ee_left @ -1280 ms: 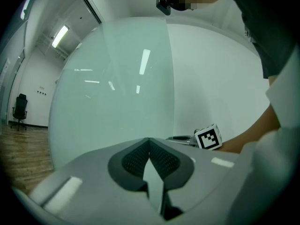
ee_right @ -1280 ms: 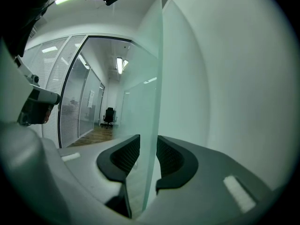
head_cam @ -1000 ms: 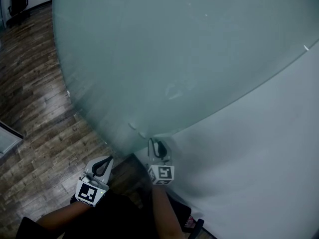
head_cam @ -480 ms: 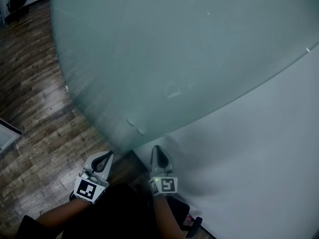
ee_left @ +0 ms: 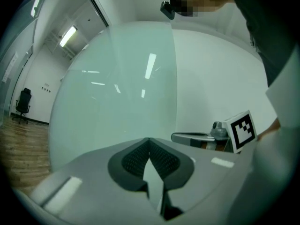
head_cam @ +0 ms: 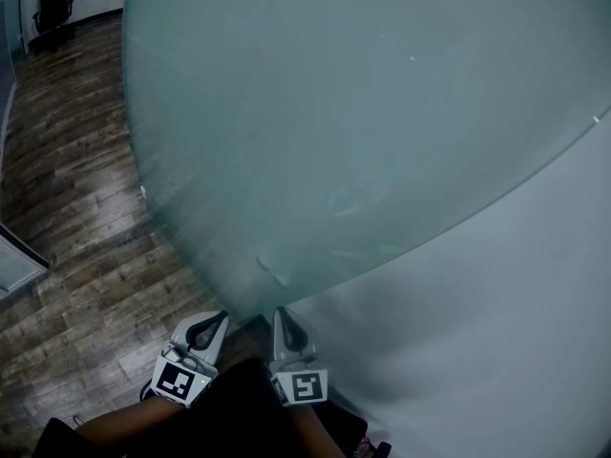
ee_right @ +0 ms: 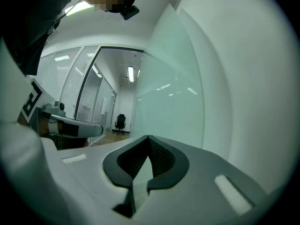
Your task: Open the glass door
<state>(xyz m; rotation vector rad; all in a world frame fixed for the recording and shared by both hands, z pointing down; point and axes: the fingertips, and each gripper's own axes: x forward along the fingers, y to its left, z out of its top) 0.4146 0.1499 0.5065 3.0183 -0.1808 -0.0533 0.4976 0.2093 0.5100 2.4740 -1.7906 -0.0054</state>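
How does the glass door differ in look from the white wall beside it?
The glass door is pale green and frosted; the white wall is plain white and opaque. The glass door is glossy, with bright streaks of reflected light; the white wall is matte, with none. In the left gripper view the glass door fills the left part, the white wall the right. Both are upright, flat and smooth.

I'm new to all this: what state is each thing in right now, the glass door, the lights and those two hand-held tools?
glass door: standing open.
left gripper: jaws shut, nothing between them.
right gripper: jaws just closed shut, nothing between them.
ceiling light: on.
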